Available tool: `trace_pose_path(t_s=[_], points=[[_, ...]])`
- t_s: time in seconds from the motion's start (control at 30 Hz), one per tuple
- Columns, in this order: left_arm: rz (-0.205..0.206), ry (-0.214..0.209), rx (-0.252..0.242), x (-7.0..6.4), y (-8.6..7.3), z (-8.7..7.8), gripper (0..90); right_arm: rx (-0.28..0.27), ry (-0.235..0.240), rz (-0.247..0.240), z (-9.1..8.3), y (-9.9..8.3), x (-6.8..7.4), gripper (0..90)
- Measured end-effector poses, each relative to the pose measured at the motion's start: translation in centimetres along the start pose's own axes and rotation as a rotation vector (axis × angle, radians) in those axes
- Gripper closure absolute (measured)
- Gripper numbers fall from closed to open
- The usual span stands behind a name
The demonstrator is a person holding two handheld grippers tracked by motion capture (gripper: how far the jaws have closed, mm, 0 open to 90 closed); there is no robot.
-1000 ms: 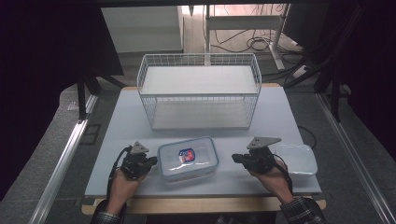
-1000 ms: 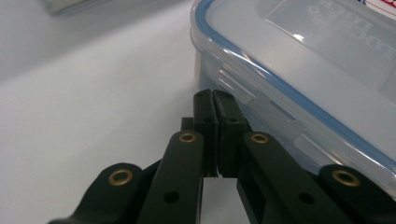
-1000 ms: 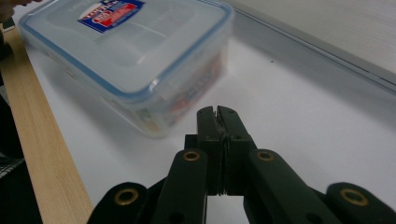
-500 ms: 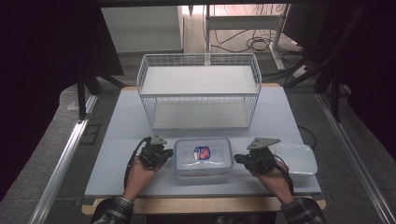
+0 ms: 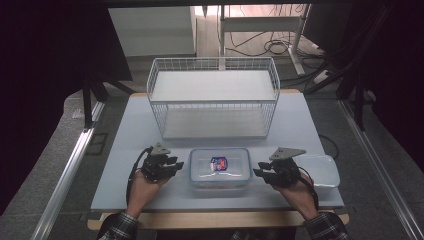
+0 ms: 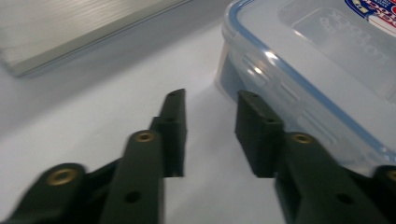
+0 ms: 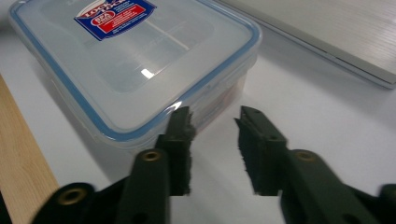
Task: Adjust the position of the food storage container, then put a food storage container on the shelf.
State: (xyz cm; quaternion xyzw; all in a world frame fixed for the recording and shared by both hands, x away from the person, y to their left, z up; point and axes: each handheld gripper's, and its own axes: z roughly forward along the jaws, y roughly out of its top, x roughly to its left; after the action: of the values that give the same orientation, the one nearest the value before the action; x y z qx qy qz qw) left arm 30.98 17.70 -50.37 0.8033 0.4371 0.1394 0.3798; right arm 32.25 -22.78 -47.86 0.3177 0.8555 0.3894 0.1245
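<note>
Clear lidded container (image 5: 220, 169): on table (image 5: 135, 125), in front of wire basket (image 5: 213, 97). Rigid plastic, smooth and likely slippery; probably light. Best grasped at short end walls under lid rim. Left gripper (image 5: 172, 165) and right gripper (image 5: 260, 173): flanking container, jaws parted narrowly, holding nothing.

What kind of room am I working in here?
Probably a lab or recording workspace, not a kitchen: a bare pale table on a stand, dark curtains at the sides, loose cables on the floor behind the wire basket.
</note>
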Motion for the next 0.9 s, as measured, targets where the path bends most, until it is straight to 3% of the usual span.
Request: trace_pose_path(t_s=[0.03,0.07,0.1,0.13,0.23,0.47,0.63,0.73,0.9], points=[[0.004,0.004,-0.004,0.0,-0.2,-0.2,53.9,-0.004,-0.002,0.003,0.0,0.0,-0.1,56.4],[0.007,0.011,-0.012,0.0,-0.6,-0.6,44.6,-0.014,0.002,0.015,-0.1,-0.1,-0.2,47.1],[0.007,0.011,-0.012,0.0,-0.6,-0.6,39.5,-0.014,0.002,0.015,-0.1,-0.1,-0.2,47.1],[0.008,0.005,-0.016,0.0,-0.7,-0.7,39.5,-0.017,0.011,0.022,-0.1,-0.1,-0.3,43.6],[0.023,-0.002,-0.031,0.1,-1.0,-1.0,26.9,-0.014,0.022,0.012,-0.1,-0.2,-0.3,34.1],[0.013,-0.029,-0.071,0.1,-1.0,-1.1,11.4,-0.055,0.043,0.013,-0.2,-0.2,-0.5,17.1],[0.041,-0.084,-0.092,0.0,-0.9,-0.9,4.8,-0.083,0.06,0.013,-0.1,-0.1,-0.5,8.8],[0.05,-0.086,-0.1,-0.1,-0.7,-1.0,4.2,-0.083,0.067,-0.004,0.1,0.2,-0.4,5.5],[0.026,-0.103,-0.097,-0.2,-0.1,-1.3,4.7,-0.089,0.072,-0.011,0.5,0.6,-0.3,4.4]])
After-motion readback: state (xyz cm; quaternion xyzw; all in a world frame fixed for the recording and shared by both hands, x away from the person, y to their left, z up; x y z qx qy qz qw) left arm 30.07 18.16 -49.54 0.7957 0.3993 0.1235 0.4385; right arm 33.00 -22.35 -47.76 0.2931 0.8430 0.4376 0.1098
